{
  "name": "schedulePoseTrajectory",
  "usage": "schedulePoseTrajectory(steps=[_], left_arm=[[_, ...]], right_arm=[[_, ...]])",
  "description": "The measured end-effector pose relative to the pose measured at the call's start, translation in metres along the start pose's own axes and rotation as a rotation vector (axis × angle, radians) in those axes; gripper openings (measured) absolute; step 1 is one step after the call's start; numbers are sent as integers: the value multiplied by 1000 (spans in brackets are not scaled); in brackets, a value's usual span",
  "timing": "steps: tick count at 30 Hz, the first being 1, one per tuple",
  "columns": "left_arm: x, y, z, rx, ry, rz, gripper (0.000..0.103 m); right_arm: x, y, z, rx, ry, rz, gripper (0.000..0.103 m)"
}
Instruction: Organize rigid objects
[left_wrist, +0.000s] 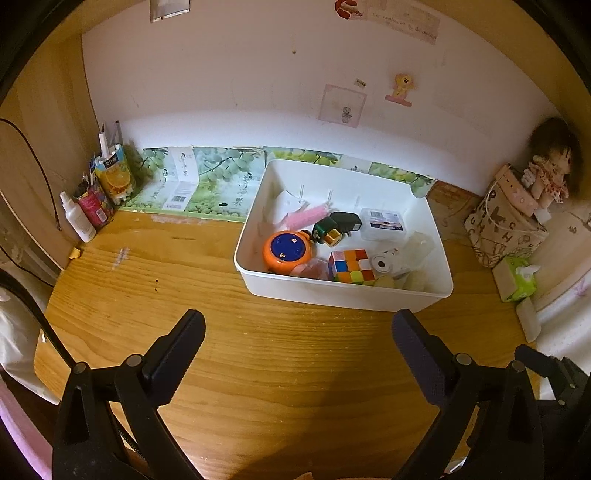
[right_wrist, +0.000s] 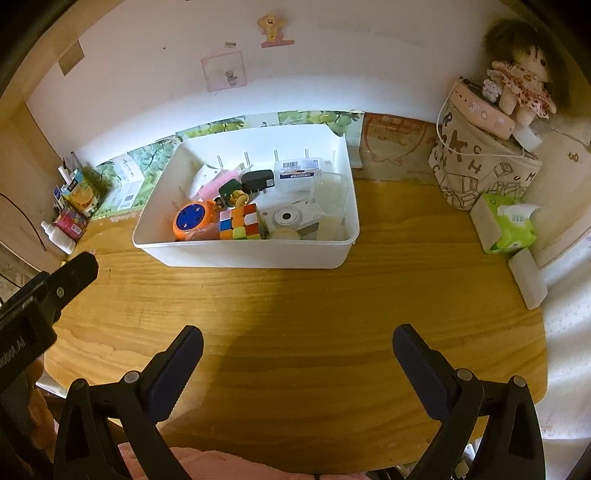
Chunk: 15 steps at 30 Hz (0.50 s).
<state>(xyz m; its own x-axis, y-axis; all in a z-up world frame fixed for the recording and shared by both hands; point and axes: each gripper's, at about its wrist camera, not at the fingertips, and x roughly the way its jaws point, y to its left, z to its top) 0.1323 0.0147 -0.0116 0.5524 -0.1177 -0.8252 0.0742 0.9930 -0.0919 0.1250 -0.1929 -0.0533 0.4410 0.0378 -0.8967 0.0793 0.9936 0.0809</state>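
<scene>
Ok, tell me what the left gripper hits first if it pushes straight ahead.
Most likely the bare wooden desk, just short of the white bin. The left gripper is open and empty; depth is uncertain.

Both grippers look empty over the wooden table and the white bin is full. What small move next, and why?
Probably draw both back and stop. The left gripper and right gripper stand open with nothing between them, and the bare wooden table ahead holds no loose item. The multicoloured puzzle cube, orange round toy and black plug adapter already lie in the white plastic bin.
</scene>
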Motion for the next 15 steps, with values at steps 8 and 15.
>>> schedulePoseTrajectory(steps=[8, 15], left_arm=[[-4, -3, -3, 26, -10, 18, 102], [-7, -5, -5, 47, -18, 15, 102]], right_arm=[[-4, 10, -2, -45, -27, -1, 103], [-8, 12, -5, -46, -36, -8, 103]])
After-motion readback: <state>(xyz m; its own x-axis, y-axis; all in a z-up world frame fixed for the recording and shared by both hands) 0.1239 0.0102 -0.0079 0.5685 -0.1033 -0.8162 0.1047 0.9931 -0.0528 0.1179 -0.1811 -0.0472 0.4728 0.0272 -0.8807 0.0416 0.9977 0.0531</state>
